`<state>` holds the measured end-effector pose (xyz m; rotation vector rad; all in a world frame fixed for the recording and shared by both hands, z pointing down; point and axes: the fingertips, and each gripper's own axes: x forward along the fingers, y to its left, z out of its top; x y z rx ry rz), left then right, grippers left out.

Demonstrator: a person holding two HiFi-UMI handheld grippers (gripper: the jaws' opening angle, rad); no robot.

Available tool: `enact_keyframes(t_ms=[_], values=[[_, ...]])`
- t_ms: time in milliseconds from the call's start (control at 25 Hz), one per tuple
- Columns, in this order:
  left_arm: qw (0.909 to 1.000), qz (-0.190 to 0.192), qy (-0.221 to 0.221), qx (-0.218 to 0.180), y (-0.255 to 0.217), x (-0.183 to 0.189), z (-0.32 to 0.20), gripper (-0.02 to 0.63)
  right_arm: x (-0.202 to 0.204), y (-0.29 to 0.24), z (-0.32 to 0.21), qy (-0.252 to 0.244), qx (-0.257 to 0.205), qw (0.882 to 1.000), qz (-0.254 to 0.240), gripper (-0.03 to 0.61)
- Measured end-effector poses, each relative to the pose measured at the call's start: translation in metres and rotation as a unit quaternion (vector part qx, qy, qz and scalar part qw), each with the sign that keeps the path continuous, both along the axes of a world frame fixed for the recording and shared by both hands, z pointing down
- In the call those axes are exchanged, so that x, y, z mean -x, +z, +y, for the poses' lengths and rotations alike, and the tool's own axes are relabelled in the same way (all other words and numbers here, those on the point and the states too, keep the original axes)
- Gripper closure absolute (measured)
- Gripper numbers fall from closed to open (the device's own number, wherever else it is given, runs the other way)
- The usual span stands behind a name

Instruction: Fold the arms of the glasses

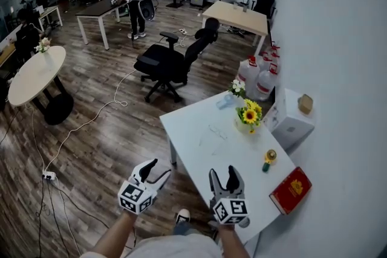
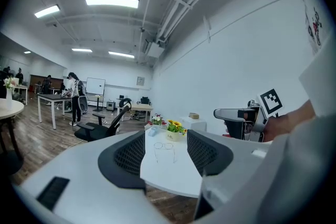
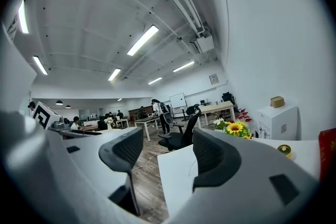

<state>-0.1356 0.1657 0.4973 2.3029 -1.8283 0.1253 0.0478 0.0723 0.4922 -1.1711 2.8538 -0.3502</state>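
Note:
Thin wire-framed glasses (image 1: 214, 131) lie on the white table (image 1: 193, 157), arms unfolded. In the left gripper view the glasses (image 2: 164, 147) show between the jaws, far ahead, arms pointing toward me. My left gripper (image 1: 156, 170) hovers off the table's near left edge, open and empty (image 2: 166, 157). My right gripper (image 1: 224, 176) is over the table's near end, also open and empty (image 3: 168, 157). Both are well short of the glasses. The right gripper view shows only a thin curved line (image 3: 191, 168) on the table, perhaps one arm.
A pot of sunflowers (image 1: 250, 115) stands just right of the glasses, a small white-flower pot (image 1: 237, 89) behind. A red book (image 1: 291, 189) and a small green-yellow item (image 1: 269, 158) lie at the near right. An office chair (image 1: 175, 60) stands beyond; a cable (image 1: 91, 121) runs along the floor.

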Motion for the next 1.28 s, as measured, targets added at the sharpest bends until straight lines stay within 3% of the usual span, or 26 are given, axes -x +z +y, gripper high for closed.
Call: enact_keyframes(t_ms=[280,680,1280], values=[[0.9999,-0.004,-0.012,0.011,0.009,0.004,-0.062,0.373,0.009,0.004,-0.069,-0.019,0.007,1.0,0.008,0.302],[0.9999,-0.003,-0.009,0.014,0.017,0.015,-0.112,0.376,0.017,0.018,-0.117,-0.022,0.021,0.999,0.017,0.307],[0.9972,0.014,0.066,0.032,0.047,0.034,-0.246,0.376,0.04,0.053,-0.214,0.008,0.061,0.997,0.038,0.316]])
